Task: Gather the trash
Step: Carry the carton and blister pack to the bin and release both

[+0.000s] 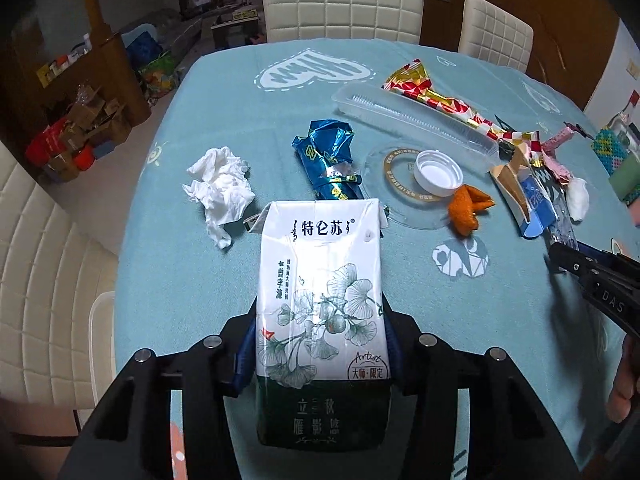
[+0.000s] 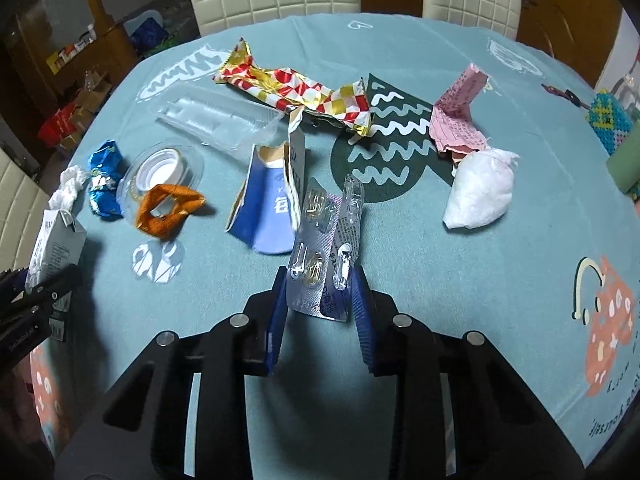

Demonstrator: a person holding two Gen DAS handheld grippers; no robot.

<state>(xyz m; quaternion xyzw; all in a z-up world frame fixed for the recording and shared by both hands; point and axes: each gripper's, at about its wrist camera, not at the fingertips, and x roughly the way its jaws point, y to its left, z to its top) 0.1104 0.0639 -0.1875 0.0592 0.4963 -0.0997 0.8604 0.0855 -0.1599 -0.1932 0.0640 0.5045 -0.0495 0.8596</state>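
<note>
My left gripper (image 1: 320, 320) is shut on a white and dark milk carton (image 1: 320, 300), held above the table; the carton also shows in the right wrist view (image 2: 52, 244). My right gripper (image 2: 320, 300) is shut on a crumpled pill blister pack (image 2: 326, 248). On the teal tablecloth (image 2: 460, 280) lie a white tissue (image 1: 220, 190), a blue foil wrapper (image 1: 328, 156), a white cap (image 1: 438, 172), an orange peel (image 1: 468, 208), a torn blue carton (image 2: 268, 200), a red-gold wrapper (image 2: 296, 88), a clear plastic tray (image 2: 216, 120), pink paper (image 2: 460, 116) and a white wad (image 2: 480, 192).
Cream padded chairs (image 1: 340, 0) stand at the table's far side and left. A green beaded object (image 2: 616, 128) sits at the right edge. Boxes and clutter (image 1: 76, 136) lie on the floor at the left.
</note>
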